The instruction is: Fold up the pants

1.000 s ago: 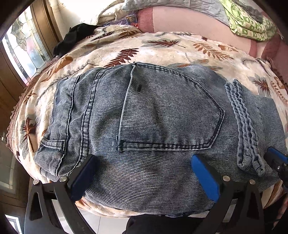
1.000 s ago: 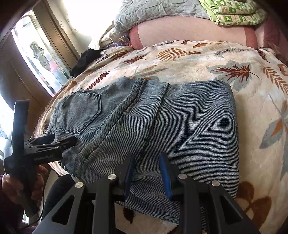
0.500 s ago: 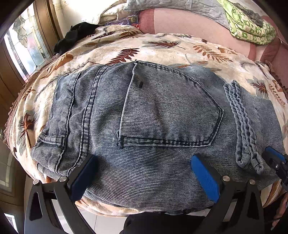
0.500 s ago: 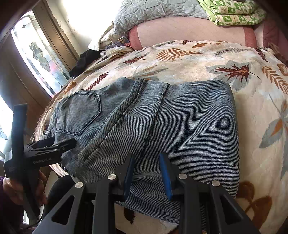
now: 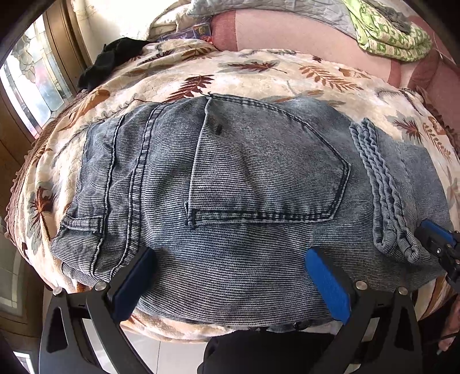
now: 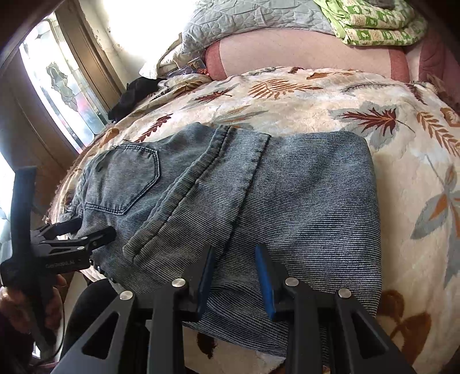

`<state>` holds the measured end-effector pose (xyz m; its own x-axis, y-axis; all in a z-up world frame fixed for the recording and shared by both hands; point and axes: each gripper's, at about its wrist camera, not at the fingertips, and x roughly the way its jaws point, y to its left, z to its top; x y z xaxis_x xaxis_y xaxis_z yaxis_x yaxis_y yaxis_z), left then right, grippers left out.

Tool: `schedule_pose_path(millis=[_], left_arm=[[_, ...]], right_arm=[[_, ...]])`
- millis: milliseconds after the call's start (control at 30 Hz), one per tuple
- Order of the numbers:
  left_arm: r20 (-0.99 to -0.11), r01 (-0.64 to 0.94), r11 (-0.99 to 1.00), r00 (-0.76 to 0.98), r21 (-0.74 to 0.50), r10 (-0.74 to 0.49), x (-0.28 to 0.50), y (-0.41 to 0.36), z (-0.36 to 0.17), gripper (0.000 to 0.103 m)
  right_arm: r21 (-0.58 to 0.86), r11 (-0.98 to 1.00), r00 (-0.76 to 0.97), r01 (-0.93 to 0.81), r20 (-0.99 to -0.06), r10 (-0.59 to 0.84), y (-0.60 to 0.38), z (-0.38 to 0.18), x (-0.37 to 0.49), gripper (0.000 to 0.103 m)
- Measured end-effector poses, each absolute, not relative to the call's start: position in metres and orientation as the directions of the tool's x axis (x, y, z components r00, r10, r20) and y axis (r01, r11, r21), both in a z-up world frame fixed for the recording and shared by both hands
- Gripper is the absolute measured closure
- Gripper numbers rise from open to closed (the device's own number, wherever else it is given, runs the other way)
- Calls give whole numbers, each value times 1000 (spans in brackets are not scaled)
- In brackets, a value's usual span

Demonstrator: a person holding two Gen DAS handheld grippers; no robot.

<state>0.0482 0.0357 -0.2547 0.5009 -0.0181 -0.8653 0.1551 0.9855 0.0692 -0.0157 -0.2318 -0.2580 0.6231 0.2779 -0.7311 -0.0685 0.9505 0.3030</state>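
Barely shifted: jeans; tongs lettering unreadable.

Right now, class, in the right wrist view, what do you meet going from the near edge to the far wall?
Right gripper → jeans → leaf blanket → pink headboard → green quilt.

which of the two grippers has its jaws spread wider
The left gripper: its blue pads sit far apart over the jeans; the right gripper shows only a narrow gap.
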Motion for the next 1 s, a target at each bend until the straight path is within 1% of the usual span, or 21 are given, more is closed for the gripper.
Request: schedule_pose_path(millis=[333,500,567,633,733,833,900,1000], left_arm=[[-869,170,983,494,75,-19,40,41,-247,0],[-840,153,985,542,80,-16,27,51,-225,0],[-822,146,986,570,86,-13,21,57,-213,0],[-803,136,985,595,101,0,15,64,-203,0],[-781,124,983,624,138,31,6,75,-193,0],[-785,109,981,617,163,62,3,84,-192,0],[-785,94,981,615,171,78,0,91,-191,0],[-781,75,980,617,185,100,-2,97,-188,0]], right_arm=[[257,966,643,-39,-734,221,-225,-257,-19,69],[249,968,640,-37,-738,214,-225,-253,-19,69],[276,961,639,-26,-734,228,-230,-250,-19,69],[307,952,661,-1,-714,231,-237,-245,-23,66],[299,954,720,2,-663,206,-242,-231,-33,63],[307,952,766,-16,-608,208,-244,-219,-44,52],[306,952,785,-23,-584,207,-245,-215,-49,51],[326,944,792,-57,-560,242,-244,-210,-51,51]])
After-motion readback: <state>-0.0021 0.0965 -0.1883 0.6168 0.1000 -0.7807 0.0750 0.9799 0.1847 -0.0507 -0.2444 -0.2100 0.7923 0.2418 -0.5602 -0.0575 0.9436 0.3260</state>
